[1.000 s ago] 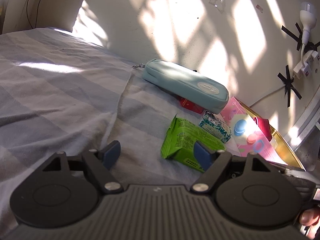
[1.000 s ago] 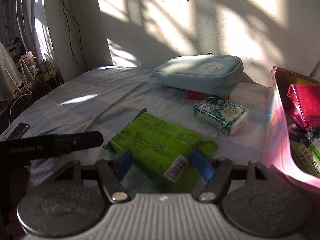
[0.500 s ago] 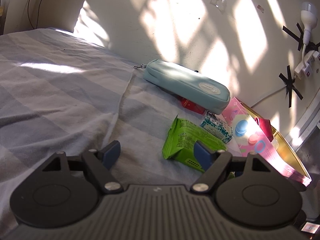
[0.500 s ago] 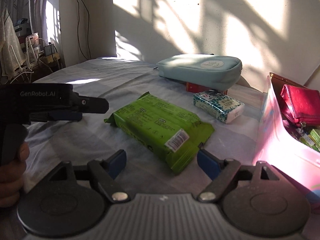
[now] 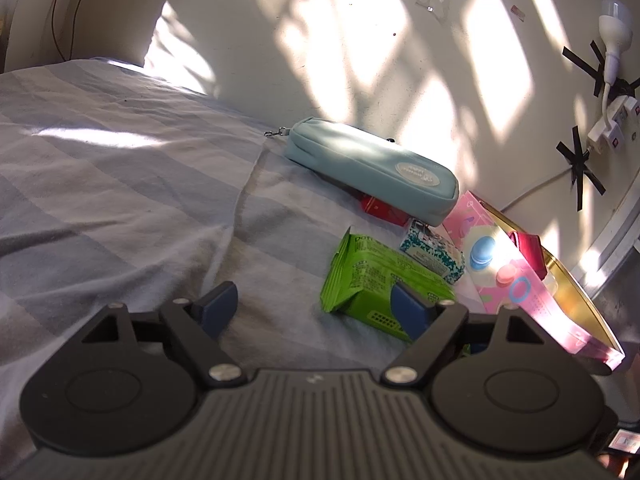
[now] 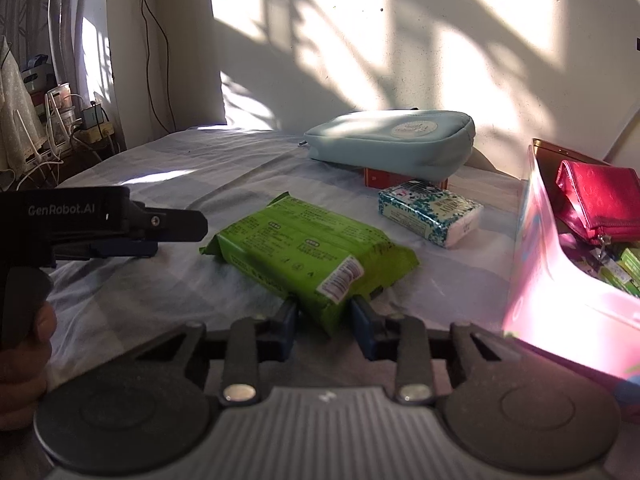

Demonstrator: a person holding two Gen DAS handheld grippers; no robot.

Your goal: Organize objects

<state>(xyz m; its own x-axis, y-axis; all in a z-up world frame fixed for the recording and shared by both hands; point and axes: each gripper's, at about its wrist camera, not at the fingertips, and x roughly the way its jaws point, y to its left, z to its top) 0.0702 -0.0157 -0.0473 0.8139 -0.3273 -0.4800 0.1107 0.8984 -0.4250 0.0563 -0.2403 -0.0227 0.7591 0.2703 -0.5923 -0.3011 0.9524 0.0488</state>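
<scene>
A green wipes pack (image 6: pixel 308 256) lies on the striped bedsheet (image 6: pixel 160 280); it also shows in the left wrist view (image 5: pixel 372 284). My right gripper (image 6: pixel 323 322) is closed on the pack's near corner, with a blue pad on each side. My left gripper (image 5: pixel 316 310) is open and empty, hovering left of the pack; its side shows in the right wrist view (image 6: pixel 120 228). A teal-patterned tissue pack (image 6: pixel 430 208), a light blue pouch (image 6: pixel 392 142) and a red box (image 6: pixel 400 178) under the pouch lie behind.
A pink box (image 6: pixel 560 300) at the right holds a red purse (image 6: pixel 600 200) and small green items (image 6: pixel 622 270). In the left wrist view the pink box (image 5: pixel 516 272) stands by the wall, with a power strip (image 5: pixel 608 124) above. Cables and clutter (image 6: pixel 60 120) sit far left.
My right gripper has moved back in and closed from wide open onto the green pack's near corner. The left gripper has stayed open and nearly still.
</scene>
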